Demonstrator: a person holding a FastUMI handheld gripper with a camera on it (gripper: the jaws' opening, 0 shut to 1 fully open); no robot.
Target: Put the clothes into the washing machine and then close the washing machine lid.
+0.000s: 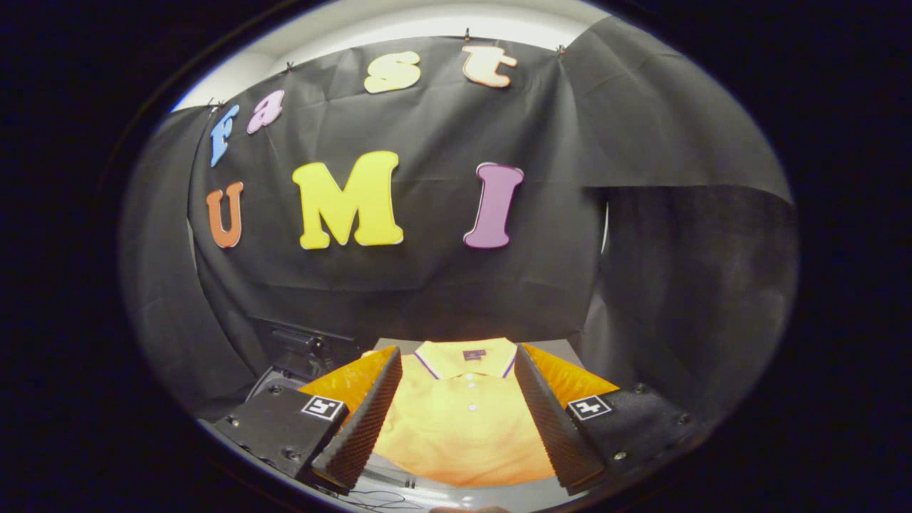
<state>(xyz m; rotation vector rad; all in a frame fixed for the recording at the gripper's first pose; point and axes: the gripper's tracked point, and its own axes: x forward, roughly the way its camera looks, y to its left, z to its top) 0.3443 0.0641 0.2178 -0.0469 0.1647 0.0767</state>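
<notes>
The gripper (456,406) hangs over the grey worktop (541,348), its fingers spread wide and holding nothing. Between them lies a folded orange polo shirt (463,427), flat on the worktop, buttons up, its collar toward the worktop's far edge. Beyond the left finger, by the worktop's far left corner, stands a dark machine (303,345), its details unclear.

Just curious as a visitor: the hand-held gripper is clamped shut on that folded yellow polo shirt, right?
Not quite. In the gripper view the hand-held gripper is open, its fingers spread wide apart, with the folded yellow polo shirt lying flat between and beneath them, not clamped.
</notes>
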